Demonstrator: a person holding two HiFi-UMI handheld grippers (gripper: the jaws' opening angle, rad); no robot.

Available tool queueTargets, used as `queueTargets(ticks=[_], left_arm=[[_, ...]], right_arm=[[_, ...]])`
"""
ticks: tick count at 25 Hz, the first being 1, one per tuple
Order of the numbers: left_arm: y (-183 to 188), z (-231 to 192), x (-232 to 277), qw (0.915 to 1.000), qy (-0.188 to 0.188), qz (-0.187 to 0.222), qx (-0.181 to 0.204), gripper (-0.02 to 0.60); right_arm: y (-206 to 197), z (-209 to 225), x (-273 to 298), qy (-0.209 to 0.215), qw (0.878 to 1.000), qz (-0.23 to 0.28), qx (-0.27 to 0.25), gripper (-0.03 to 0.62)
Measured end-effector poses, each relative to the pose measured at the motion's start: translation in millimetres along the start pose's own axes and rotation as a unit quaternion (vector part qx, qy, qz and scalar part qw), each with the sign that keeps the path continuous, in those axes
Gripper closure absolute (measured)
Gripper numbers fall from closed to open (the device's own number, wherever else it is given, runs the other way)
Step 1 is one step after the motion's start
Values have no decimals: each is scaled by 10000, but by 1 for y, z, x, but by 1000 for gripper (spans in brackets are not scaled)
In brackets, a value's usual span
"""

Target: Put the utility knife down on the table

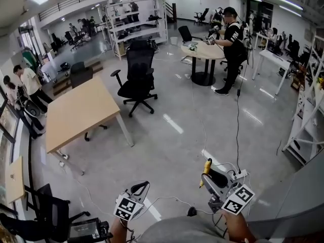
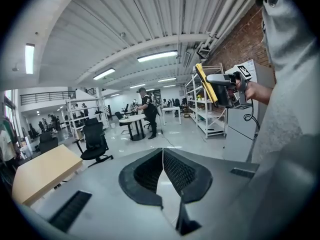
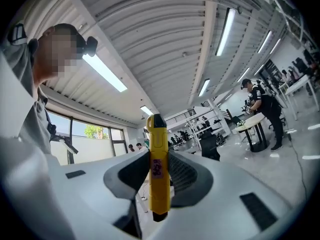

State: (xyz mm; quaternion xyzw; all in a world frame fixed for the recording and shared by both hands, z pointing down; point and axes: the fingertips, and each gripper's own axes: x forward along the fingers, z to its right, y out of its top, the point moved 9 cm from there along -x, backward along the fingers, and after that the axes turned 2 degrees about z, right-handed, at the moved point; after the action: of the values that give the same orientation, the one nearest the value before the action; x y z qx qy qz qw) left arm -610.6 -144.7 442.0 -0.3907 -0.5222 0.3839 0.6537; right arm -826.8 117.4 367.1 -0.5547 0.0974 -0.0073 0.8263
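My right gripper is shut on a yellow utility knife with a black tip. The knife stands upright between the jaws, and its yellow end sticks out past them. My left gripper is shut with nothing in it, held low at the left. In the left gripper view the right gripper and the knife show at the upper right, held up in the air. The light wooden table stands well off to the left front, far from both grippers.
A black office chair stands behind the wooden table, and another sits at the lower left. A person stands at a round table in the back. White shelving lines the right side. Cables trail on the grey floor.
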Motion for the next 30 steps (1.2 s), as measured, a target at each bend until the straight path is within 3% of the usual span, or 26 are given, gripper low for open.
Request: queueTargets(ticks=[9, 17, 23, 30], left_arm=[[49, 8, 102, 9996, 276, -100, 43, 575], [61, -3, 163, 9992, 237, -301, -62, 575], [62, -33, 213, 9992, -23, -388, -43, 575], [68, -110, 257, 9997, -207, -149, -2, 575]], right_arm=[[39, 119, 13, 464, 9989, -13, 66, 476], [46, 185, 23, 421, 9987, -79, 266, 476], [43, 227, 49, 226, 9990, -153, 343, 476], [53, 253, 116, 14, 9997, -128, 197, 476]])
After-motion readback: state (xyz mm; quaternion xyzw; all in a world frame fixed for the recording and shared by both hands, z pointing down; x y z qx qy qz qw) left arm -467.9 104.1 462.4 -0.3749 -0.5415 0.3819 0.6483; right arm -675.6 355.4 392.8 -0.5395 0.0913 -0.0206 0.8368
